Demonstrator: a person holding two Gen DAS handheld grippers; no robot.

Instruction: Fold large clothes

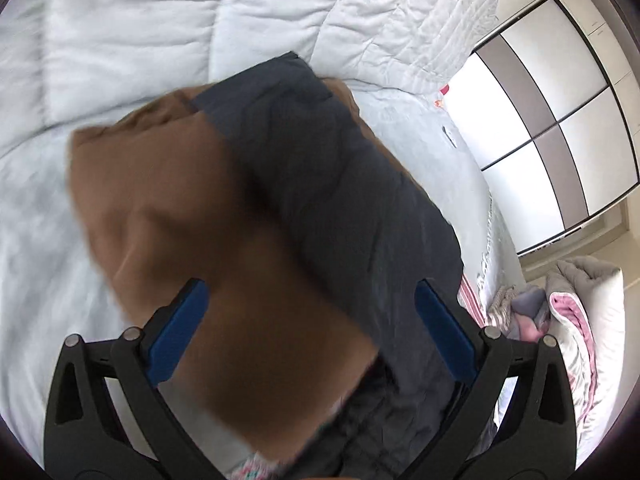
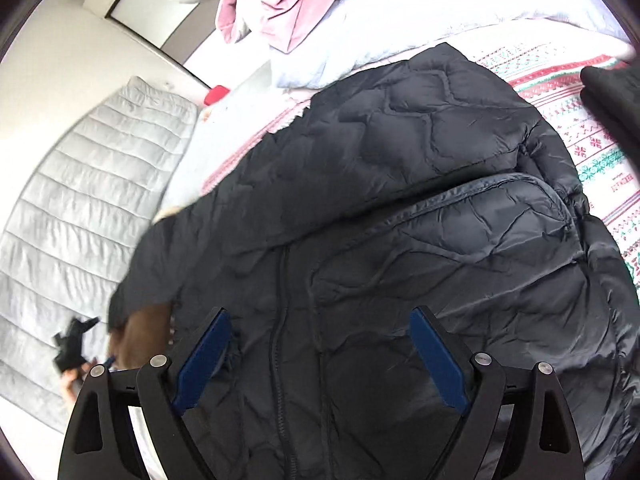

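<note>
**Jacket on bed, both jaws spread**

Dark quilted jacket [image 2: 400, 208] is lying spread on the bed [image 1: 120, 60], zipper [image 2: 280, 320] running up btwn the right gripper [image 2: 320, 340] jaws. Those jaws are standing wide apart w/ nothing in them. Left gripper [image 1: 312, 312] jaws are also gaping wide, hanging over the jacket's brown lining [image 1: 168, 208] and dark shell; view is blurring here.

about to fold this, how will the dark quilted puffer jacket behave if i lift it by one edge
The jacket will probably flop and drape, since its panels already buckle over the patterned blanket. Its shiny shell looks slippery. Its puffy quilting suggests lightness for its bulk.
</note>
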